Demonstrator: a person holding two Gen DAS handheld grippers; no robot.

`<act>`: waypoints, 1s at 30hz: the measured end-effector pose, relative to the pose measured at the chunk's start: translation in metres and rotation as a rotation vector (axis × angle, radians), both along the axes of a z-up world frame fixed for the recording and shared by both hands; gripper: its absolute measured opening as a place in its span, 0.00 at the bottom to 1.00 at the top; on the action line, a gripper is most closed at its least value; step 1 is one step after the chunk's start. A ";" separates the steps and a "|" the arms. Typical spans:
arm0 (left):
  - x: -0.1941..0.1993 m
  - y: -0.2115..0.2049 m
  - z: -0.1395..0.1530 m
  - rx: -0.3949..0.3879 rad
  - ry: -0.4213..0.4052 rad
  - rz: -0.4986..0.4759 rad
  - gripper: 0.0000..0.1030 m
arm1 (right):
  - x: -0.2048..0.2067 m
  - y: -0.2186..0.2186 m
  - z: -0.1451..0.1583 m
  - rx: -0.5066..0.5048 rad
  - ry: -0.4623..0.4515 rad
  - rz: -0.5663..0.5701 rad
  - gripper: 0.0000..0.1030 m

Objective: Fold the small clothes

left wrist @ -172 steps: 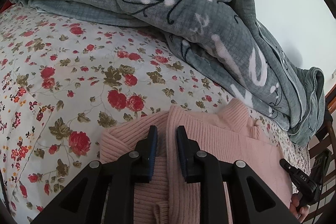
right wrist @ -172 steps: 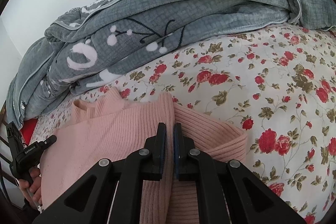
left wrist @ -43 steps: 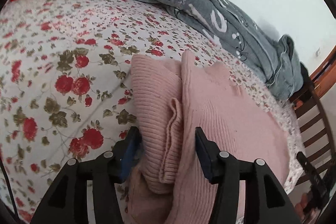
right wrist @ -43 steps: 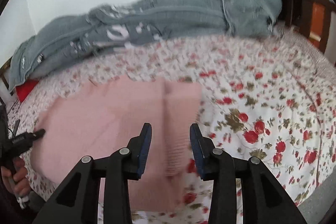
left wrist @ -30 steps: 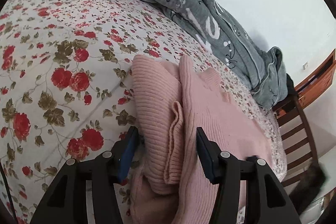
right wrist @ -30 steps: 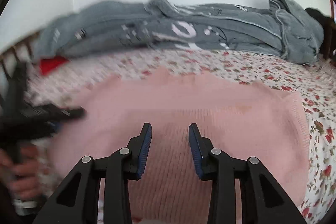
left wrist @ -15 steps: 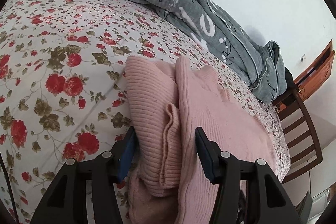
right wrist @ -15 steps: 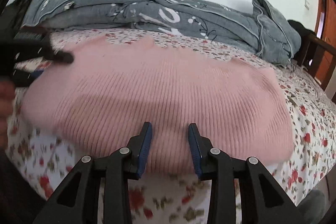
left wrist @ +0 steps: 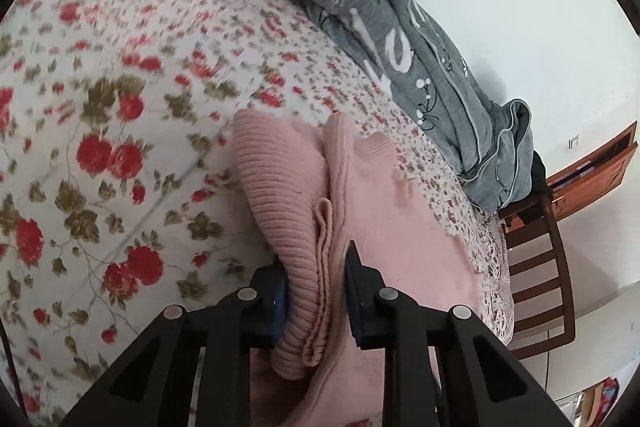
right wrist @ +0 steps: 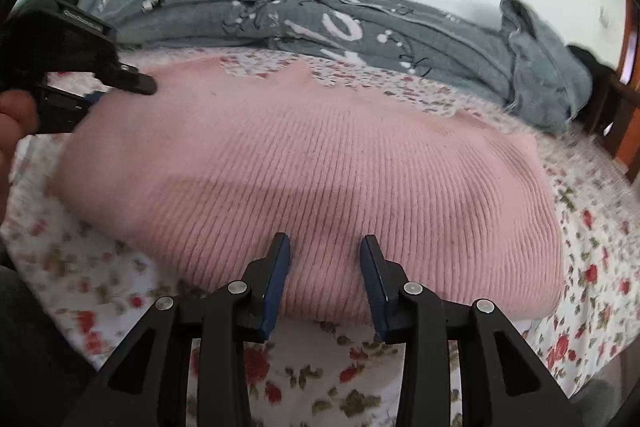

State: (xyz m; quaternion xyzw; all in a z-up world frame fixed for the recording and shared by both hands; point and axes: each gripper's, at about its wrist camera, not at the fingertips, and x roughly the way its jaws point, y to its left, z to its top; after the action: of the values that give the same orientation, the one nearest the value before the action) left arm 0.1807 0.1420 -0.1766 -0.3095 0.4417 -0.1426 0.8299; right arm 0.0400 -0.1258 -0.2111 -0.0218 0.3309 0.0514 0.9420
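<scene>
A pink ribbed sweater (left wrist: pixel 400 227) lies on the floral bedsheet (left wrist: pixel 120 107), its sleeve folded in over the body. My left gripper (left wrist: pixel 316 259) has its jaws closing on the bunched sleeve fold at the sweater's left edge, and the pads press into the knit. In the right wrist view the sweater (right wrist: pixel 320 155) spreads wide, with the left gripper (right wrist: pixel 132 83) at its far left corner in a person's hand (right wrist: pixel 12 119). My right gripper (right wrist: pixel 324 255) stands open over the sweater's near edge, the fabric low between its fingers and not pinched.
A grey quilt (left wrist: pixel 400 27) is heaped along the far side of the bed by the white wall, also in the right wrist view (right wrist: pixel 320 19). A wooden chair (left wrist: pixel 536 267) and a wooden cabinet (left wrist: pixel 592 179) stand beyond the bed's right end.
The left jaws have narrowed from wide apart onto the sleeve fold. The right gripper has swung across to the sweater's near edge and stayed open.
</scene>
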 end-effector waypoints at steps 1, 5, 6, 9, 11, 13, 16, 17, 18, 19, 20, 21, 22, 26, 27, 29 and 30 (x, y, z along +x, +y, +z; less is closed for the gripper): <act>-0.001 -0.004 0.008 0.016 -0.006 0.000 0.22 | -0.005 -0.007 0.004 0.034 -0.001 0.019 0.35; -0.004 -0.030 0.042 0.088 -0.026 -0.009 0.22 | -0.037 -0.042 0.025 0.043 -0.113 -0.008 0.39; -0.004 -0.036 0.048 0.096 -0.028 -0.013 0.22 | -0.044 -0.051 0.029 0.023 -0.139 -0.020 0.41; -0.002 -0.061 0.070 0.110 -0.038 -0.020 0.21 | -0.058 -0.077 0.037 -0.018 -0.178 -0.060 0.41; -0.001 -0.084 0.084 0.142 -0.039 -0.026 0.21 | -0.065 -0.096 0.038 -0.012 -0.182 -0.083 0.42; 0.000 -0.102 0.094 0.167 -0.043 -0.037 0.21 | -0.069 -0.114 0.037 0.008 -0.165 -0.100 0.42; 0.001 -0.141 0.111 0.220 -0.048 -0.067 0.21 | -0.075 -0.143 0.032 0.043 -0.145 -0.137 0.42; 0.001 -0.156 0.115 0.233 -0.053 -0.081 0.21 | -0.078 -0.152 0.030 0.051 -0.143 -0.151 0.42; 0.002 -0.173 0.118 0.248 -0.059 -0.106 0.21 | -0.082 -0.160 0.029 0.057 -0.142 -0.165 0.42; 0.003 -0.188 0.119 0.262 -0.061 -0.128 0.21 | -0.086 -0.168 0.028 0.065 -0.142 -0.179 0.42; 0.005 -0.206 0.120 0.278 -0.059 -0.149 0.21 | -0.089 -0.176 0.027 0.076 -0.142 -0.193 0.42; 0.007 -0.226 0.117 0.294 -0.053 -0.173 0.21 | -0.093 -0.184 0.027 0.087 -0.142 -0.204 0.42; 0.010 -0.247 0.112 0.312 -0.042 -0.200 0.21 | -0.096 -0.190 0.027 0.094 -0.143 -0.211 0.42; 0.014 -0.307 0.080 0.372 0.035 -0.279 0.23 | -0.103 -0.216 0.029 0.116 -0.144 -0.256 0.42; 0.015 -0.319 0.072 0.385 0.055 -0.305 0.24 | -0.105 -0.220 0.029 0.123 -0.141 -0.264 0.42; 0.012 -0.328 0.067 0.340 0.055 -0.357 0.25 | -0.109 -0.226 0.030 0.137 -0.141 -0.271 0.42; 0.011 -0.328 0.069 0.280 0.047 -0.394 0.27 | -0.110 -0.229 0.031 0.143 -0.142 -0.272 0.42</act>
State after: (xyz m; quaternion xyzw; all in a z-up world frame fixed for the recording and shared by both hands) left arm 0.1915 -0.1860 -0.1080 -0.1025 0.5281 -0.2319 0.8104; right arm -0.0698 -0.3544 -0.1806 0.0869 0.2590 -0.0547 0.9604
